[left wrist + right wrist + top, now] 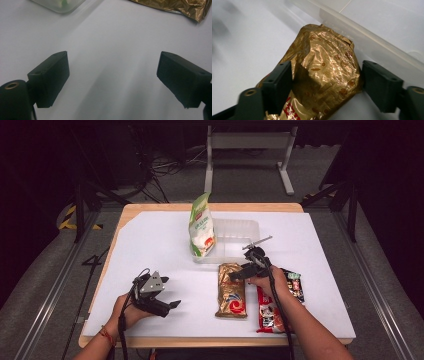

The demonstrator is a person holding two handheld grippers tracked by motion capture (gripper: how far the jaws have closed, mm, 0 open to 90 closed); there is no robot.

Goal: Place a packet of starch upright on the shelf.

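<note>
Crinkled gold foil packet (231,291) — flat on table, beside tray

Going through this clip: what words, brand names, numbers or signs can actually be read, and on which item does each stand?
None can be read for certain.
White and green pouch: red logo and a word below it, too small to read.
Gold packet: red lettering, cut off and blurred in the right gripper view.
Red packet: print too small.
Dark packet: print too small.
Floor left of the table: a mark like "4", uncertain.

A dim lab: cables (165,167) and rails (47,295) surround the table (150,210).
</note>
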